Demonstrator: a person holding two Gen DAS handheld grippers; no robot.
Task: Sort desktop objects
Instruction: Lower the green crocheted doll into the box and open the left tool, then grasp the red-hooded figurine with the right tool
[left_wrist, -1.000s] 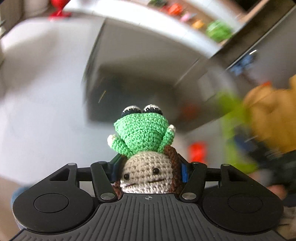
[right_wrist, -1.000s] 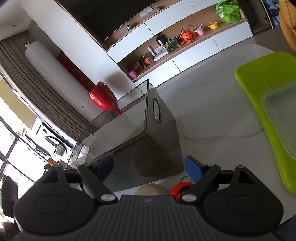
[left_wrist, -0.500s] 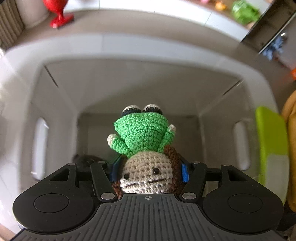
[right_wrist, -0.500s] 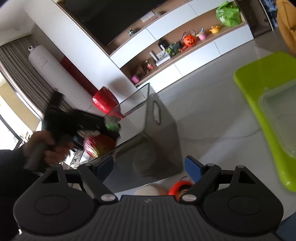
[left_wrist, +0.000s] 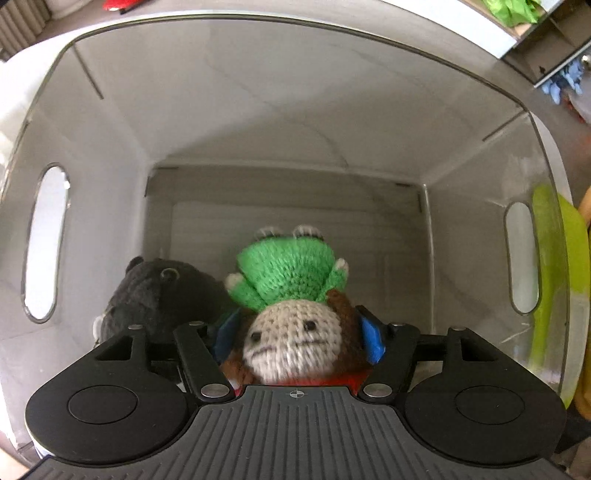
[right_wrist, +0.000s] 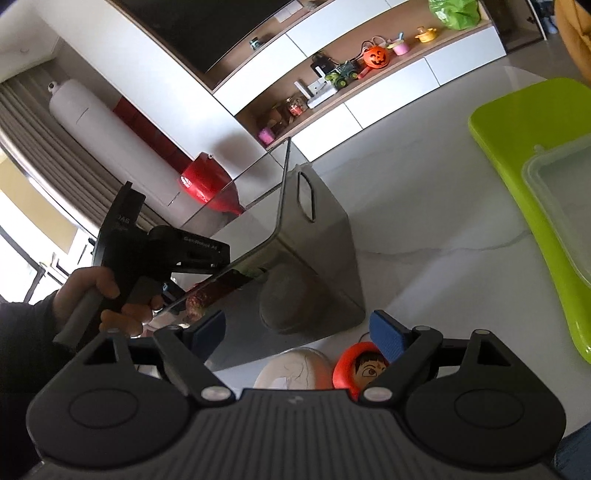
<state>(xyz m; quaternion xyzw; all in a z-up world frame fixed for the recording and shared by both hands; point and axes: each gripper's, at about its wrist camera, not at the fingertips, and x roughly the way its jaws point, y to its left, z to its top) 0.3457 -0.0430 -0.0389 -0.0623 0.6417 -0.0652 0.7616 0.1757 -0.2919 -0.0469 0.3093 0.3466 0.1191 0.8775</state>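
Observation:
My left gripper (left_wrist: 297, 332) is shut on a crochet doll (left_wrist: 291, 314) with a beige face, brown hair and a green frog hat. It holds the doll inside the smoky clear storage bin (left_wrist: 258, 110), above the bin floor. A dark grey plush toy (left_wrist: 162, 291) lies in the bin at the lower left. In the right wrist view the left gripper (right_wrist: 236, 271) reaches over the bin (right_wrist: 325, 258) rim. My right gripper (right_wrist: 299, 332) is open and empty above a beige round toy (right_wrist: 295, 369) and an orange face toy (right_wrist: 360, 365) on the table.
A lime green tray (right_wrist: 517, 122) with a clear plastic lid (right_wrist: 561, 192) lies on the white marble table (right_wrist: 424, 221) at the right. A red vase (right_wrist: 207, 181) and a shelf of toys stand far behind the bin.
My left gripper has swung over the bin and lowered the doll into it; the dark plush has come into view. My right gripper has hardly moved.

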